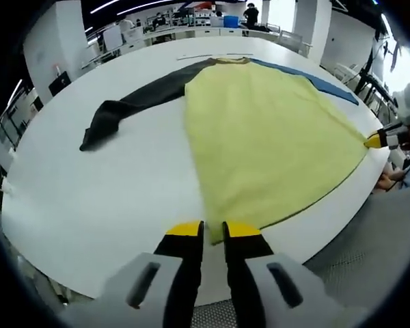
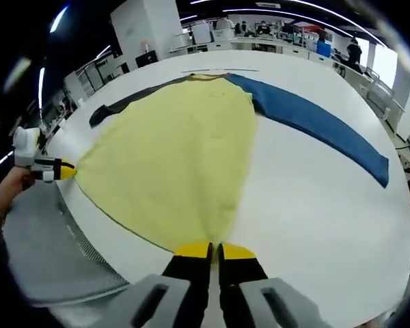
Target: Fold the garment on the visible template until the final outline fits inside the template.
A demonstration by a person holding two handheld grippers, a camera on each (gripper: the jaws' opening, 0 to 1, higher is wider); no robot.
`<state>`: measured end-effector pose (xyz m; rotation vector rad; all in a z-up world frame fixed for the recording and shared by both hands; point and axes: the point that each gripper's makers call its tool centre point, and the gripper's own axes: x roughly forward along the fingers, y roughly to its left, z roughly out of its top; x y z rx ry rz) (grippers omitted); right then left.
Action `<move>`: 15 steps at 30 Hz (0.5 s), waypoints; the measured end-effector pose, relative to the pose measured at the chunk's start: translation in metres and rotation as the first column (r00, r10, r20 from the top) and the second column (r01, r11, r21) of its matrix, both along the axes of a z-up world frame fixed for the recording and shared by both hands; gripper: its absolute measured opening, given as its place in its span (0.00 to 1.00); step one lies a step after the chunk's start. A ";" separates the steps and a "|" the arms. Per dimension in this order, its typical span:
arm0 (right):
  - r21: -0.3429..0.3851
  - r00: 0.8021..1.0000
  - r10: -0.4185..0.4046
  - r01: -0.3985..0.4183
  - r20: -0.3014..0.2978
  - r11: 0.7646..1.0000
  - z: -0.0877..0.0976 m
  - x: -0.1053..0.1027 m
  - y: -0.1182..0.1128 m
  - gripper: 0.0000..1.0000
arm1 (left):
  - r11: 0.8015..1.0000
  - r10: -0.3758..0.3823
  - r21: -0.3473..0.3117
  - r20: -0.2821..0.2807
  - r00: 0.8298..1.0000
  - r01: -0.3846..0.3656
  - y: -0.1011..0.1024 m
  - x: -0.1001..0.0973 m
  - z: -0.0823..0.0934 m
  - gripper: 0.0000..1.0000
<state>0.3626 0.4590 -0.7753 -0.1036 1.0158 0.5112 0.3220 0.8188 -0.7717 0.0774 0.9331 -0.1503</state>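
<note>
1. The garment point(image 1: 260, 137) lies flat on the white counter point(image 1: 109, 198), collar far, hem near.
2. Left tool point(image 1: 213, 229) and right tool point(image 2: 214, 250) each pinch a hem corner.
3. Its long axis runs straight away from both tools, equally near.

I am working in a big open lab or workshop hall. Behind my white table point(image 1: 89, 205) I see long benches point(image 2: 260, 42) with equipment, white pillars point(image 1: 51, 41), ceiling strip lights point(image 2: 260, 11) and people standing far away point(image 1: 251, 14).
</note>
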 end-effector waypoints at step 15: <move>-0.028 0.999 0.018 -0.019 -0.030 0.999 -0.001 -0.012 -0.010 0.00 | 0.999 -0.047 0.014 -0.045 0.998 0.048 -0.011 -0.010 -0.001 0.00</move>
